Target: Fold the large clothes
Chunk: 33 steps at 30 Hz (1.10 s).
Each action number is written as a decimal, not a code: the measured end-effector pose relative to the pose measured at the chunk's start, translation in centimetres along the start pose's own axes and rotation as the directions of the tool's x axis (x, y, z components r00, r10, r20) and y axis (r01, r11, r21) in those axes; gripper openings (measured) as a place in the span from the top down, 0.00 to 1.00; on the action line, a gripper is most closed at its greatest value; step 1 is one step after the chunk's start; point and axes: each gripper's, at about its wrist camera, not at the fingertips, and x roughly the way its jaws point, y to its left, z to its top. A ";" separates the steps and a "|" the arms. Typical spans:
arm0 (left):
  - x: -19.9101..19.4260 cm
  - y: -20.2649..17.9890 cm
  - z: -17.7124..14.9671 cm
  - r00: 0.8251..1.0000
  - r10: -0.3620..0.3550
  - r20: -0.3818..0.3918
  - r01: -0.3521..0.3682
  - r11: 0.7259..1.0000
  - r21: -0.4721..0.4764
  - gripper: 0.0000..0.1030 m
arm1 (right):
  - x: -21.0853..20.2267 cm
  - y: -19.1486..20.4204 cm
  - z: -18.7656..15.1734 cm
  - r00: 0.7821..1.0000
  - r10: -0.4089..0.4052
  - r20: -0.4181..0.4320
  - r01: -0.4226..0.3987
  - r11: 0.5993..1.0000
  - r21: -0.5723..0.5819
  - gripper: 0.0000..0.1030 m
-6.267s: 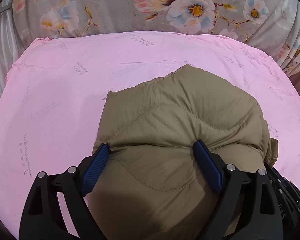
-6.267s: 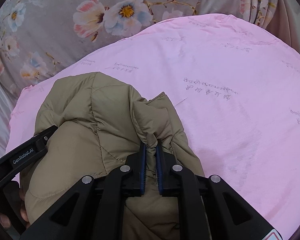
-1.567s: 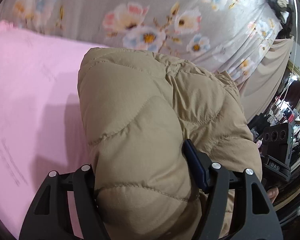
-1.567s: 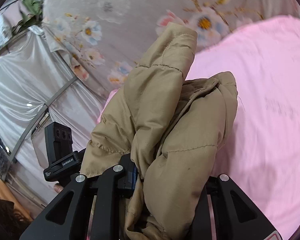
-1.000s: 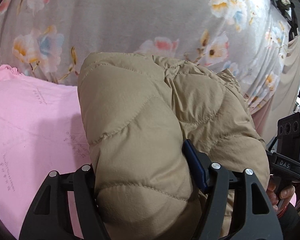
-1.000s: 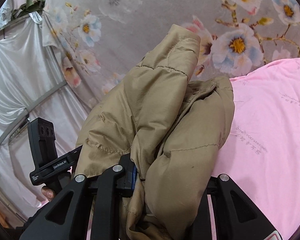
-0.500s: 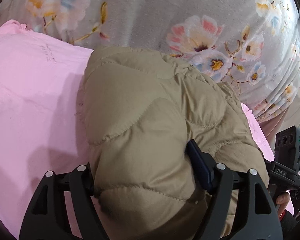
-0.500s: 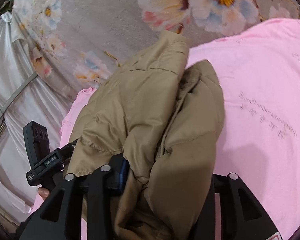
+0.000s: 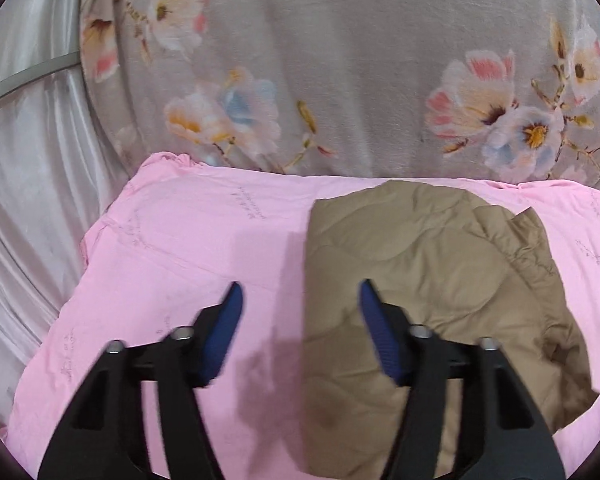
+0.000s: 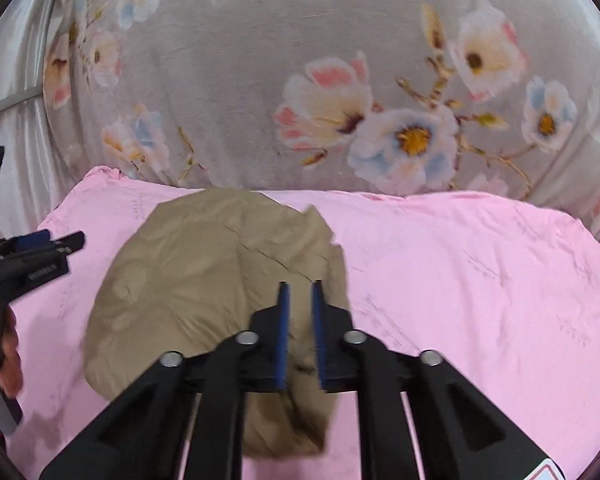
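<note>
In the left wrist view, a silvery satin drape [image 9: 24, 208] fills the left edge. A pink sheet [image 9: 188, 240] covers the surface below it; whether that surface is a bed or a table cannot be told. The left claw [image 9: 300, 300] hangs at lower centre with its blue pads [image 9: 224, 328] parted and closing on nothing: only pink sheet shows between them, and the right-hand pad overlaps the jacket's edge in the picture without pressing it. The tan quilted puffer jacket [image 9: 424, 280] lies folded into a compact bundle right of centre, its far edge close to the floral fleece backdrop [image 9: 340, 60] that runs along the top.

In the right wrist view, the jacket [image 10: 204, 280] sits left of centre. The right claw [image 10: 299, 292] hovers over its right side, pads drawn nearly together, with a narrow slot between them and no fabric pinched.

By its look the jacket is light, soft and springy. The smooth shell will likely slip, and the padding will push a fold back open. A thin pinch would catch only the shell, so a wide bite on a stitched quilting seam or a layered edge seems safer.

Only the left view shows the loose layered flap at the bundle's right side. Only the right view shows the bundle's rounded left flank, the other claw from the side, and the person's hand [image 10: 8, 360] holding its handle at the left edge.
</note>
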 end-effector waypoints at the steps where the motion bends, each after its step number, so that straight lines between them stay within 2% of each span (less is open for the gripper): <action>1: 0.6 -0.9 0.2 1.000 -0.001 -0.018 0.001 1.000 0.007 0.76 | 1.3 0.5 0.5 1.000 0.007 -0.013 -0.007 1.000 0.007 0.99; 2: 1.5 -1.7 0.3 0.999 -0.006 -0.042 0.006 1.000 0.000 0.84 | 2.5 0.8 0.9 1.000 0.013 -0.023 -0.013 1.000 0.010 0.99; 3: 2.1 -2.3 0.2 0.998 -0.024 -0.058 0.024 1.000 -0.006 0.86 | 3.6 1.2 1.2 0.999 0.019 -0.028 -0.019 1.000 0.007 1.00; 5: 3.7 -3.4 0.1 0.995 -0.032 -0.090 0.031 0.999 -0.016 0.87 | 6.2 1.5 1.9 1.000 0.001 -0.030 0.000 1.000 0.009 1.00; 8: 6.4 -5.1 -0.5 0.992 -0.013 -0.122 0.014 1.000 0.009 0.87 | 10.3 0.9 1.5 0.994 0.032 -0.104 -0.024 0.997 0.073 1.00; 11: 7.9 -6.4 -1.5 0.995 0.040 -0.089 -0.034 0.997 0.067 0.88 | 13.1 0.0 -0.2 0.987 0.082 -0.140 -0.065 0.990 0.128 1.00; 16: 9.1 -7.7 -2.7 0.997 0.076 -0.035 -0.072 0.992 0.100 0.90 | 14.5 -0.5 -1.8 0.986 0.120 -0.116 -0.100 0.982 0.161 1.00; 24: 11.1 -8.1 -3.0 0.996 0.084 0.013 -0.085 0.995 0.057 0.95 | 15.4 0.8 -2.6 0.996 0.038 -0.077 -0.032 0.996 0.080 1.00; 33: 12.5 -8.5 -3.0 0.996 0.083 0.026 -0.084 0.995 0.061 0.98 | 16.6 1.4 -2.3 0.995 -0.012 -0.097 0.016 0.999 0.040 1.00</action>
